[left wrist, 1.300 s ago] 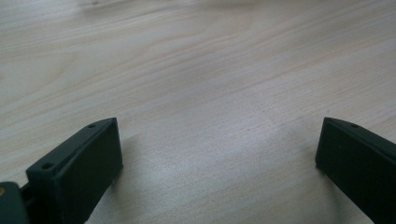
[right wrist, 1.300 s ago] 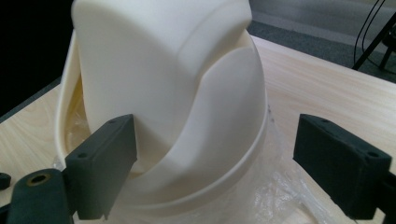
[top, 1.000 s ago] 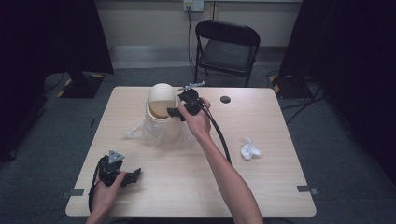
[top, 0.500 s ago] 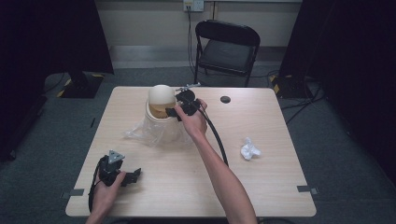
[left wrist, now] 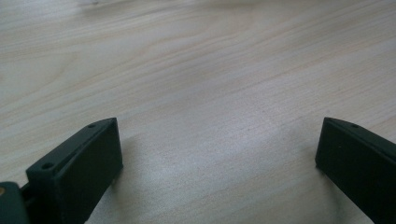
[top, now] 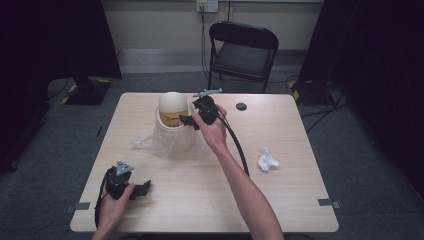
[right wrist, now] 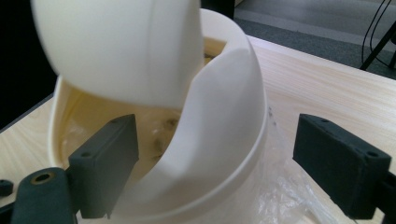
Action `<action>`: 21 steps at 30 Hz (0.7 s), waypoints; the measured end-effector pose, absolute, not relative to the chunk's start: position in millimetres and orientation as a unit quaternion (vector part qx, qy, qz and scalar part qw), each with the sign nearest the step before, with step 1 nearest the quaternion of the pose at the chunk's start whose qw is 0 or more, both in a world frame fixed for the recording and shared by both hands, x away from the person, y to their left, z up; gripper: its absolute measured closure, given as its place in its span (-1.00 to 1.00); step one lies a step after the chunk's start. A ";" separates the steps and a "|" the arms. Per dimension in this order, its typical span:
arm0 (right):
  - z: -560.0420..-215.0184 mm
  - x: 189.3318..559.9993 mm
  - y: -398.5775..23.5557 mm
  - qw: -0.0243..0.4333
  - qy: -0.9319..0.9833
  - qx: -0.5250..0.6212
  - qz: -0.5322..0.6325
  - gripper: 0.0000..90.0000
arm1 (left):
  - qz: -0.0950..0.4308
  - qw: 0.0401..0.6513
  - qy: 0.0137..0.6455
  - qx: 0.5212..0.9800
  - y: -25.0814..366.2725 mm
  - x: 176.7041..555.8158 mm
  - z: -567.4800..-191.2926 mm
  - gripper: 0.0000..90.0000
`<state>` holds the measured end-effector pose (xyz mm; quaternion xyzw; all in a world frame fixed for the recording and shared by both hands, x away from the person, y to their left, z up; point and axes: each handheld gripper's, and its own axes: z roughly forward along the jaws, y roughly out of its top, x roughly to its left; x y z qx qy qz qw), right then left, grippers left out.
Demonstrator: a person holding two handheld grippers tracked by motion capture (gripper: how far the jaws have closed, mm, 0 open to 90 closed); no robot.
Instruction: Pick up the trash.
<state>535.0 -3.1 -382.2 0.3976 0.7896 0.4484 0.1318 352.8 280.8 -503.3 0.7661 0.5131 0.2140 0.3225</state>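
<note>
At the table's far side, the right hand-held gripper [top: 189,120], jaws wide and empty, straddles the upright cream bin's [top: 170,131] rim.

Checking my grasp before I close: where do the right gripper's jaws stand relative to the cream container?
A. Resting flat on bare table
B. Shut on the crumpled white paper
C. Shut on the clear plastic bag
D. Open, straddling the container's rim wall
D: the right gripper is open, one jaw inside the cream container and one outside its wall.
</note>
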 end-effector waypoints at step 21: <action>-380.6 496.6 -66.3 0.159 0.774 0.397 0.467 -0.68 | 0.214 0.323 0.514 0.765 280.6 352.8 -503.4 -1.00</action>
